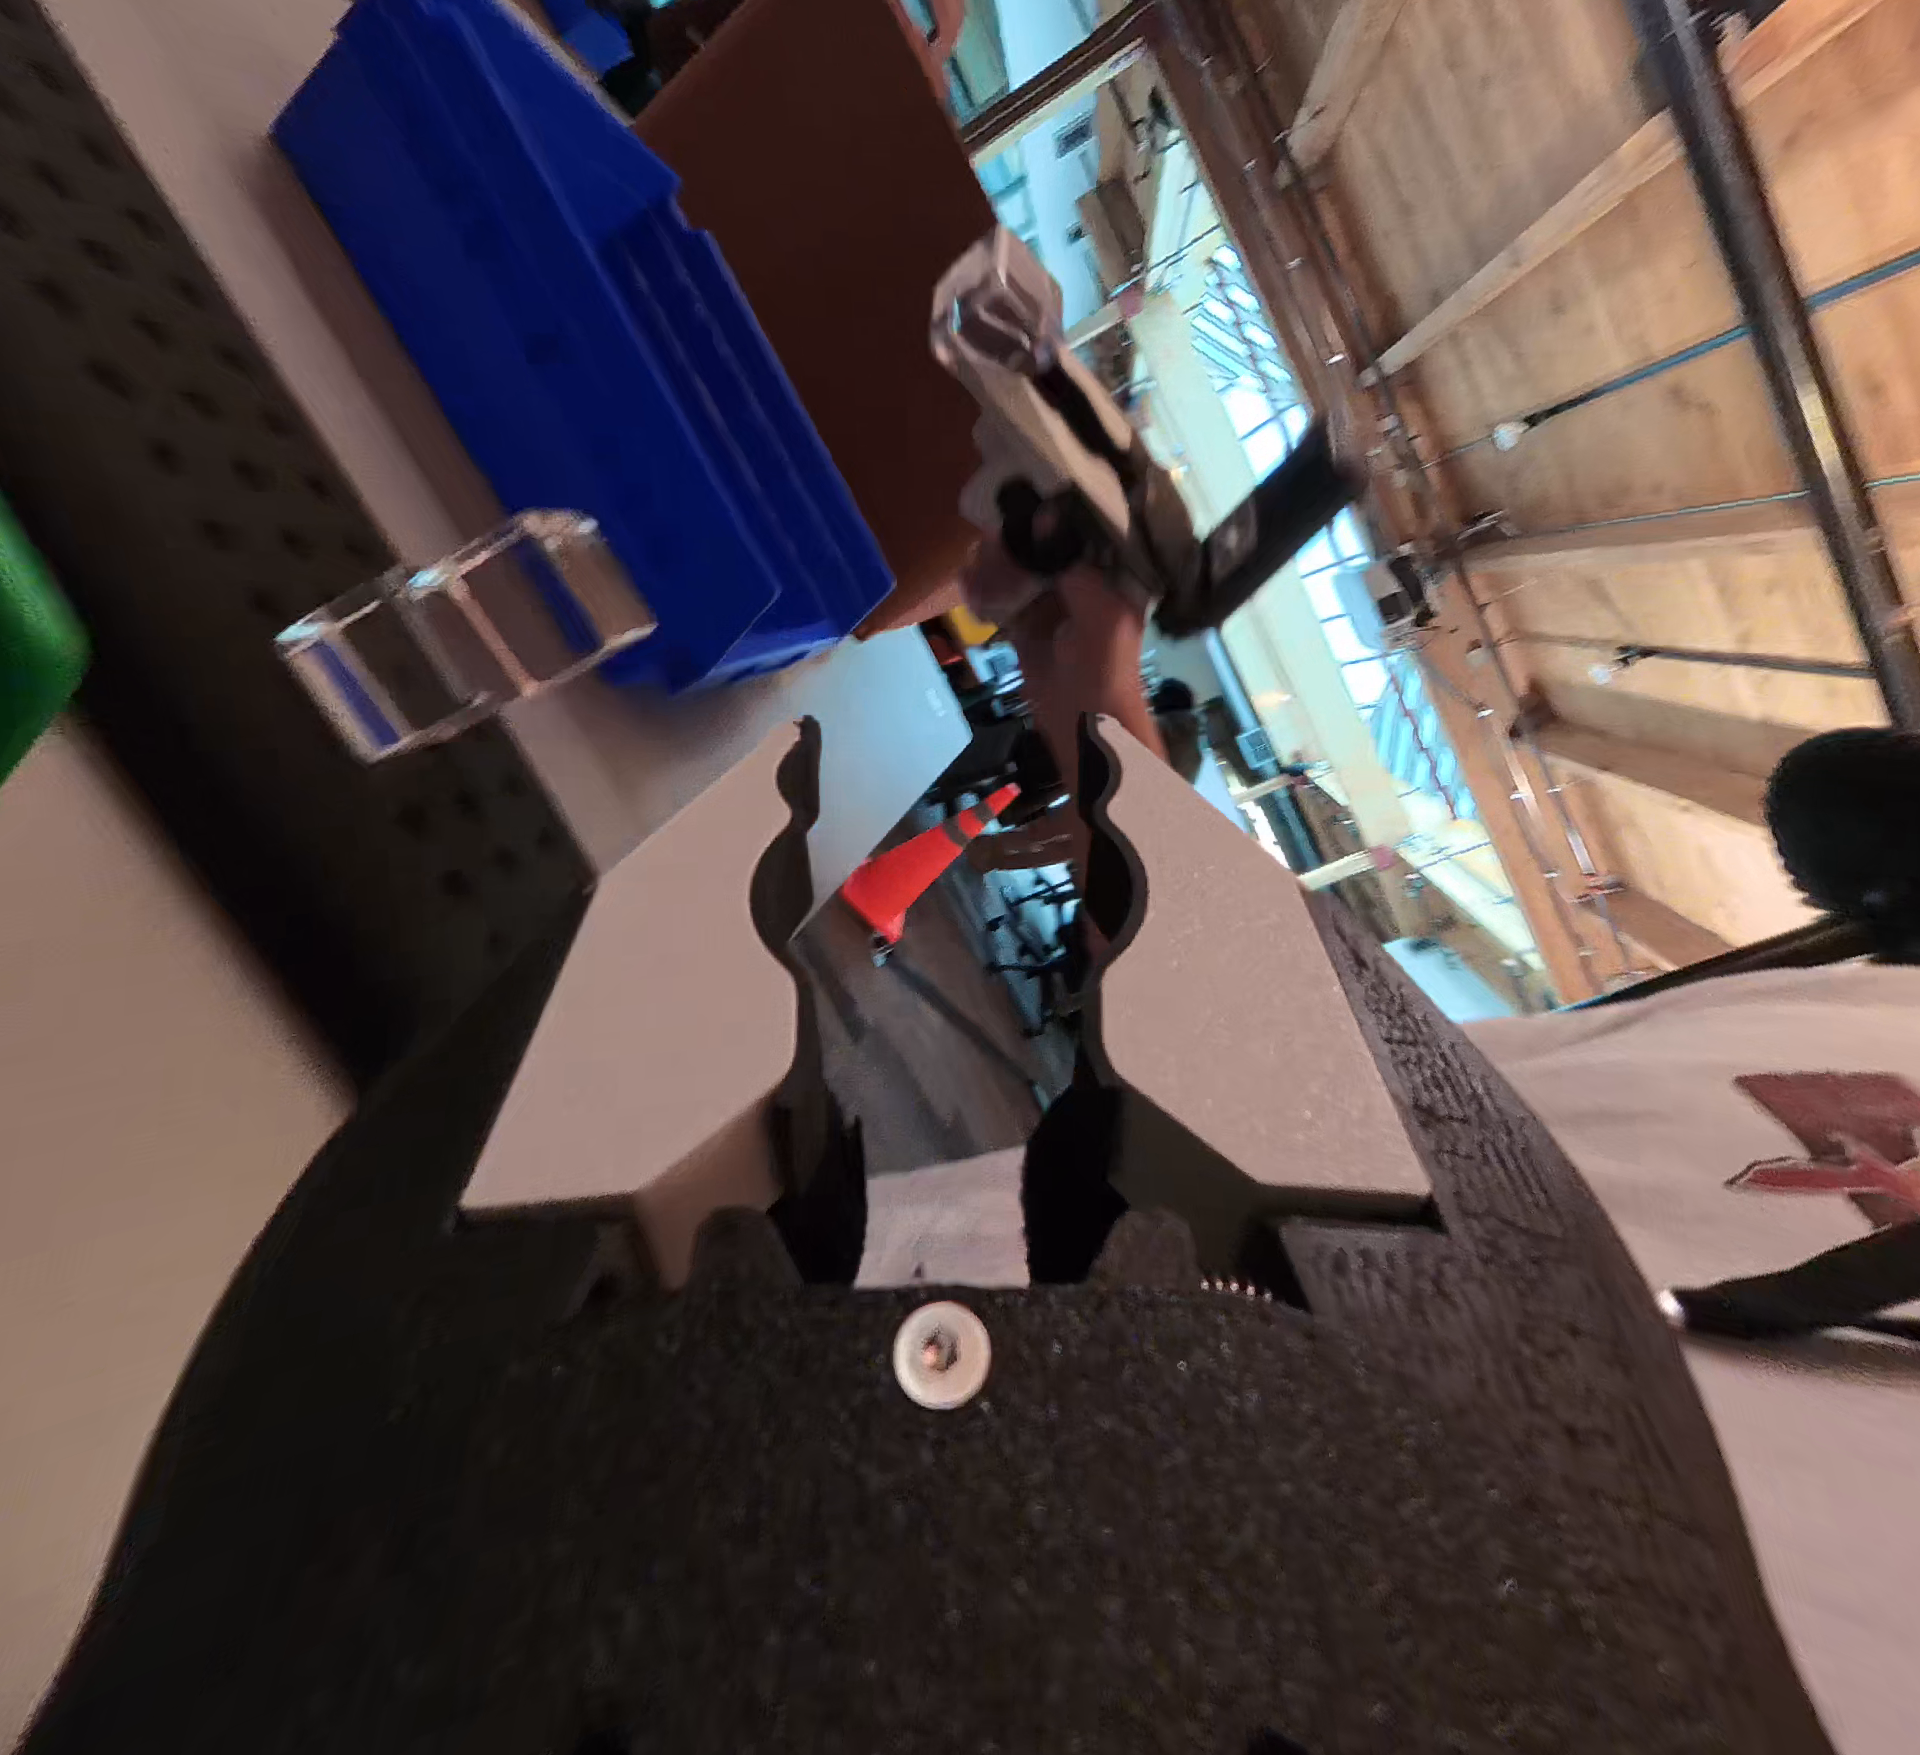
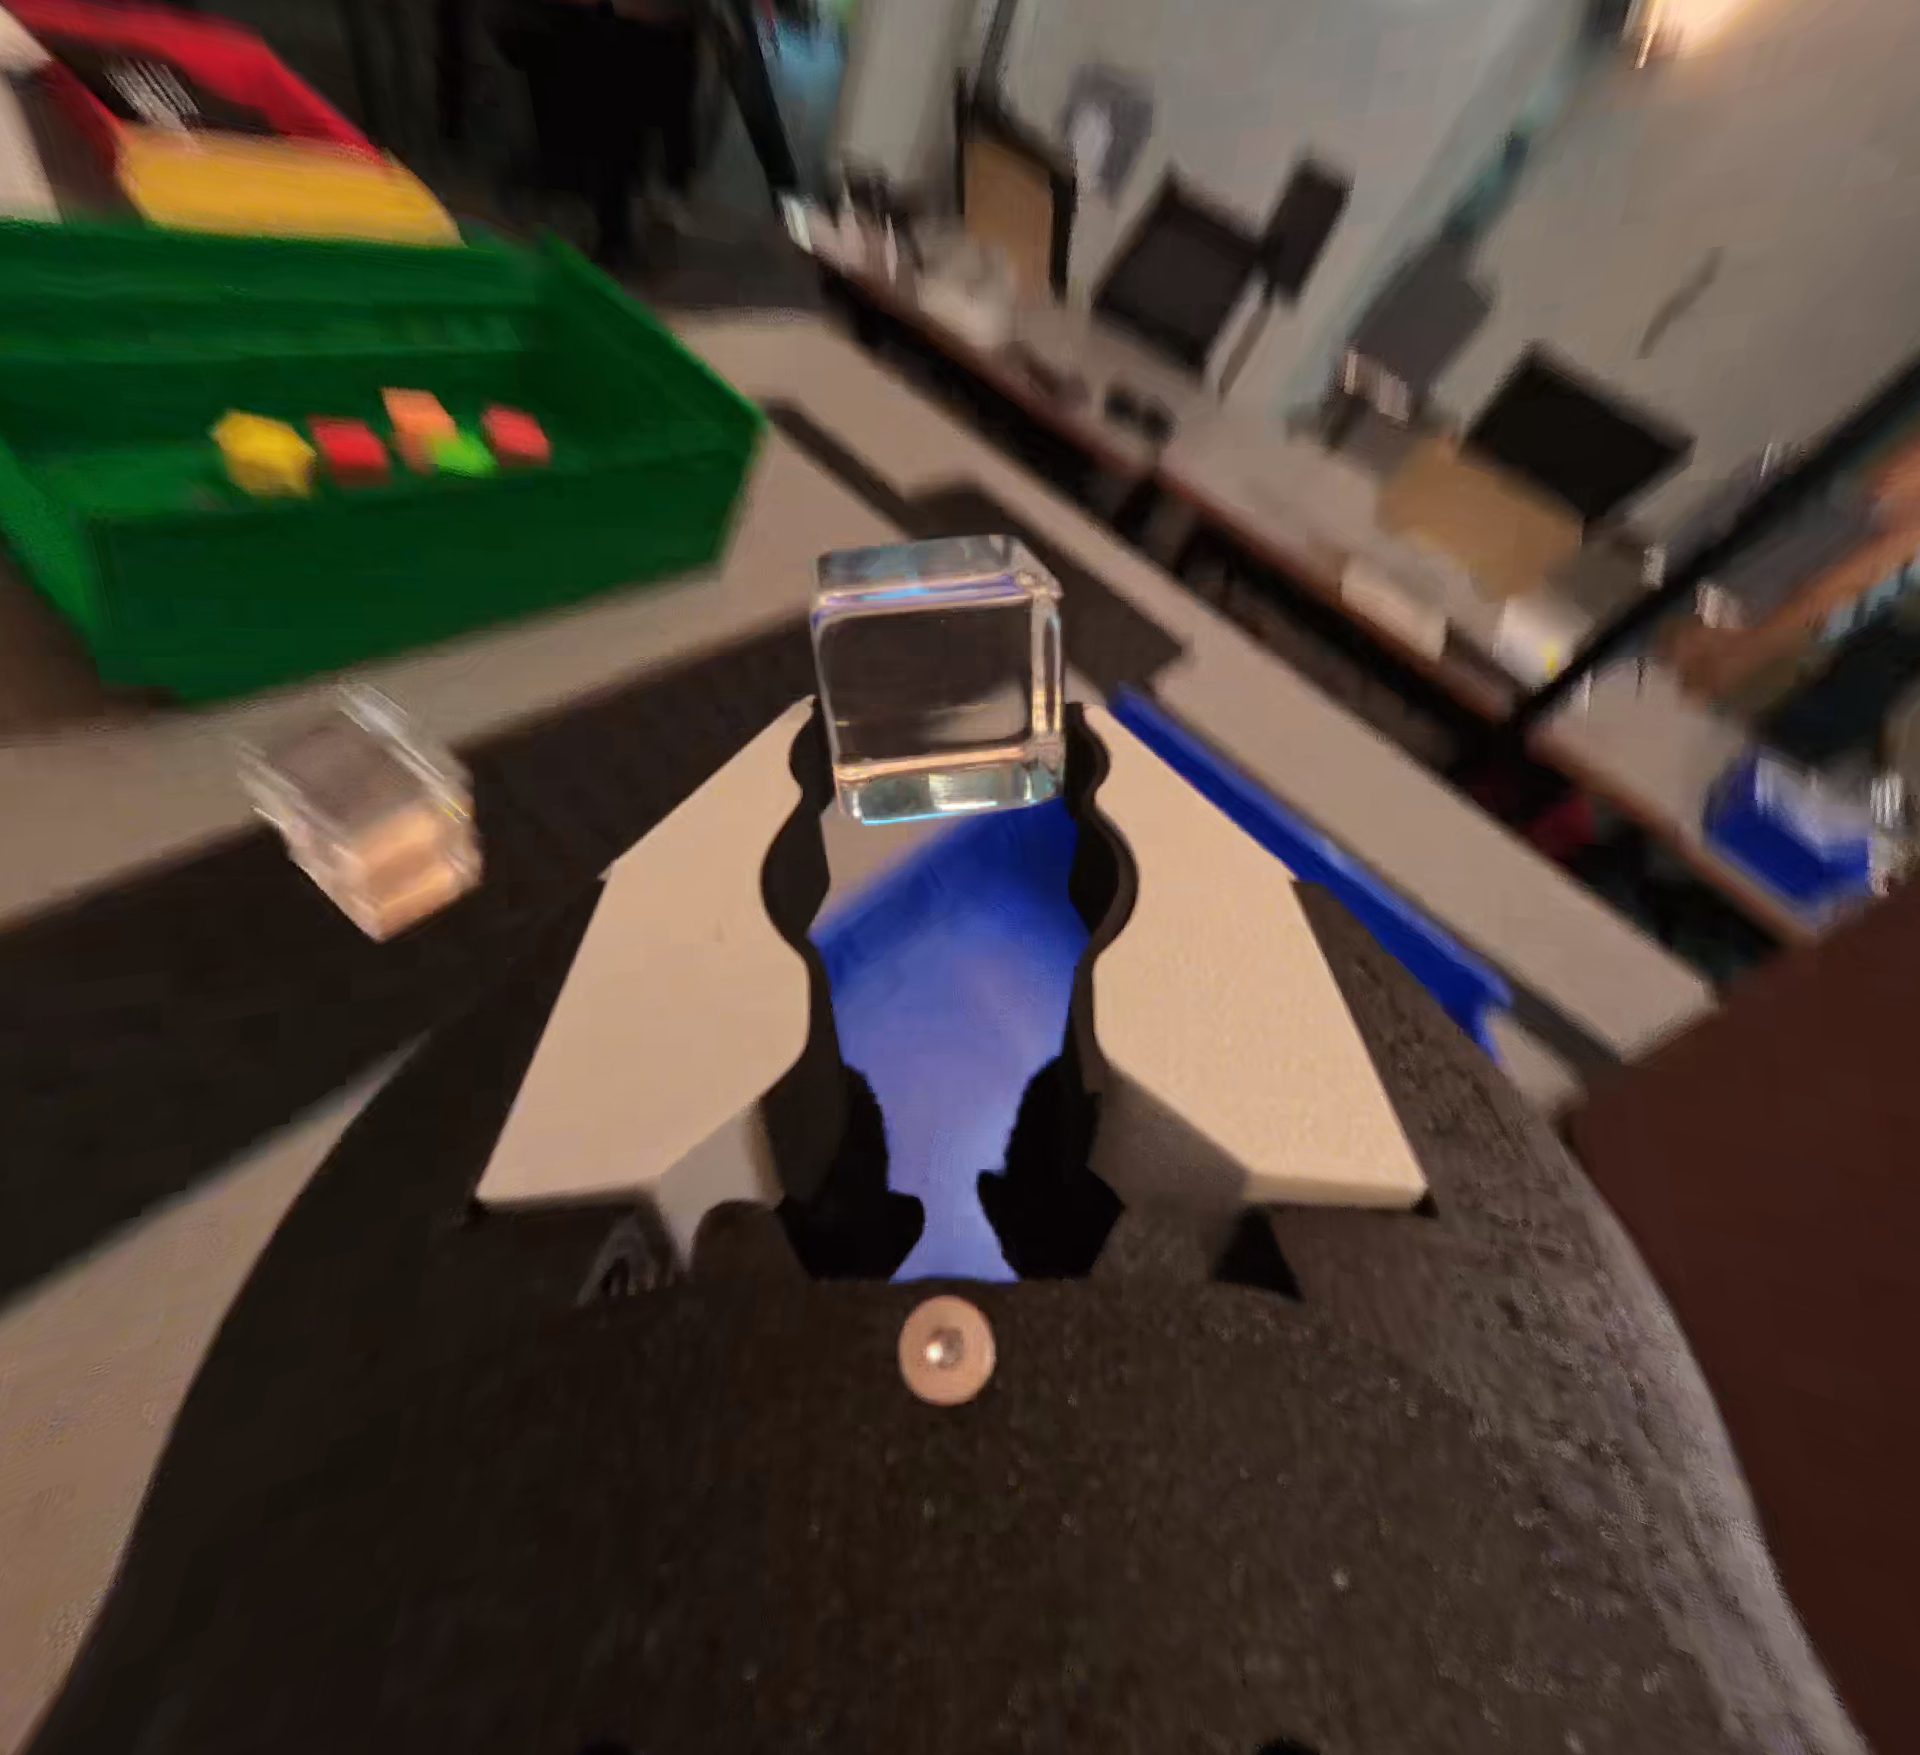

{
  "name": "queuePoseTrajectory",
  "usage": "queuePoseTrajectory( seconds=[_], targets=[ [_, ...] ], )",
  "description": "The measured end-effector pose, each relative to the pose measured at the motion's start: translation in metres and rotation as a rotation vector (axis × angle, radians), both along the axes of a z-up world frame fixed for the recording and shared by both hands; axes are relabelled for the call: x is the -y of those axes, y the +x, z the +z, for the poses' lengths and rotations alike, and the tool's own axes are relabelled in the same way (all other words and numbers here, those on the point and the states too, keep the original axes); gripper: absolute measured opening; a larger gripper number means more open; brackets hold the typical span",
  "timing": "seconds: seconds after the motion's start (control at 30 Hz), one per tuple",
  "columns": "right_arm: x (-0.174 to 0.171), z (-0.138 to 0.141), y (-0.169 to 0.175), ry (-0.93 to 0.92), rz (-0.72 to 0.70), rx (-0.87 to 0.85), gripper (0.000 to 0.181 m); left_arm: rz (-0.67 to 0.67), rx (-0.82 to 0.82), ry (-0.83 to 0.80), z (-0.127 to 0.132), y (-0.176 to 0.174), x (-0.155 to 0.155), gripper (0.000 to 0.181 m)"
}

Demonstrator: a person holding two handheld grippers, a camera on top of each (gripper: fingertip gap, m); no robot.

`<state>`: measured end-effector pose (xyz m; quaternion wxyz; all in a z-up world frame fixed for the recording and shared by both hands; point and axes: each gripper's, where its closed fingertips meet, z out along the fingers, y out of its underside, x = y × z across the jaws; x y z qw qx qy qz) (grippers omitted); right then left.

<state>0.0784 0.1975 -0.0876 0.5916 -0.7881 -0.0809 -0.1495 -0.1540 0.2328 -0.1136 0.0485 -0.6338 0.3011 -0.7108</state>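
Observation:
My right gripper is shut on a clear cube, pinched at its fingertips in the air above a blue bin. In the left wrist view that gripper shows farther off, raised, with the cube at its tip, past the blue bin. My left gripper is open and empty, tilted sideways beside the table. Two more clear cubes lie side by side on a black perforated mat next to the blue bin. They are blurred in the right wrist view.
A green bin with several small coloured blocks stands at the left, with yellow and red bins behind it. A brown board leans behind the blue bin. A person's white shirt is close at the right.

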Motion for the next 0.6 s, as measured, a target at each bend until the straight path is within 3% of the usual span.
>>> queuePoseTrajectory(
  seconds=[0.1,0.2,0.3,0.47,0.6],
  targets=[
    [0.013,-0.055,0.078,-0.387,-0.169,-0.039,0.043,0.016,-0.088,0.059,-0.025,-0.023,0.003,0.051],
    [0.026,-0.125,0.117,-0.741,-0.220,-0.181,0.043,0.011,-0.137,0.060,-0.041,-0.034,0.009,0.051],
    [0.039,-0.170,0.137,-0.985,-0.271,-0.271,0.042,-0.023,-0.199,0.162,-0.054,-0.038,0.019,0.050],
    [0.050,-0.201,0.141,-1.193,-0.289,-0.277,0.043,-0.135,-0.428,0.587,-0.086,-0.041,0.029,0.052],
    [0.052,-0.205,0.137,-1.221,-0.278,-0.281,0.042,-0.159,-0.429,0.718,-0.072,-0.019,0.027,0.052]
  ],
)
